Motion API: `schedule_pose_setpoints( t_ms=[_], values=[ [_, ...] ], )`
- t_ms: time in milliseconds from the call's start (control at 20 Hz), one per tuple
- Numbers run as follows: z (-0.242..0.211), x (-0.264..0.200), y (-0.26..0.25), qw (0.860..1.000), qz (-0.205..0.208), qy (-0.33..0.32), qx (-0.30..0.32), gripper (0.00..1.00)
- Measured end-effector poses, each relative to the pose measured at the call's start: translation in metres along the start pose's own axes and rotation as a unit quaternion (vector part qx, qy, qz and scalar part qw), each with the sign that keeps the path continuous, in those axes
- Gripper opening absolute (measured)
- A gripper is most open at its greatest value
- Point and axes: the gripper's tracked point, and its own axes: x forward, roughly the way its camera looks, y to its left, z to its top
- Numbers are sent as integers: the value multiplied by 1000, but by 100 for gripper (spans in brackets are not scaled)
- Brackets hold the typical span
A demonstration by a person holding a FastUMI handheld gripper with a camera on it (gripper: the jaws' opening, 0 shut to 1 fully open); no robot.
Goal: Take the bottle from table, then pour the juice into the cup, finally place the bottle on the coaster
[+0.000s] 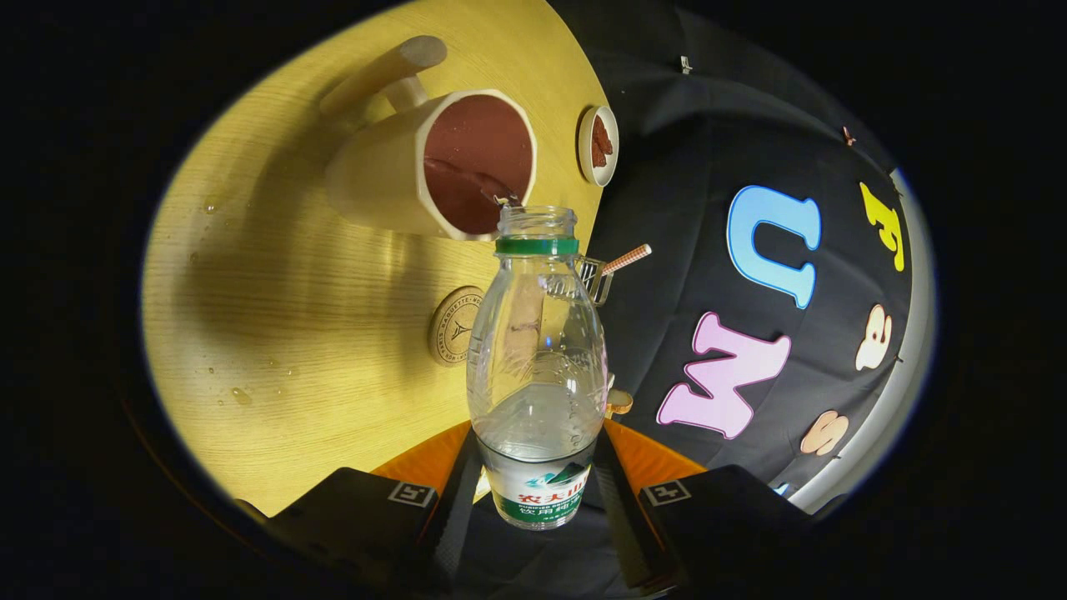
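A clear plastic bottle (536, 367) is gripped between the two fingers of the gripper (538, 500), both pads being pressed against its labelled lower part. The bottle is uncapped, a green ring being seen round its neck, and it looks nearly emptied: only droplets and a faint film are seen inside. Its open mouth is held right at the rim of a cream, angular cup (433, 167) with a thick handle, and a thin stream of liquid is seen running from the mouth into the cup, whose brown interior is partly filled with liquid. A round wooden coaster (453, 327) is seen on the yellow wooden table (275, 333) just beside the bottle's shoulder, between fingers and cup. Beyond the cup, a small round dish (598, 145) holding something brown is seen.
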Motion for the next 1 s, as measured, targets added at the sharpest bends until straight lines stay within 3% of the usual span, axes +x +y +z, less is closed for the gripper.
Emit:
schedule_pose_setpoints(
  t_ms=[1000],
  values=[
    [0, 3, -10, 997, -24, -3, -68, 75]
  ],
)
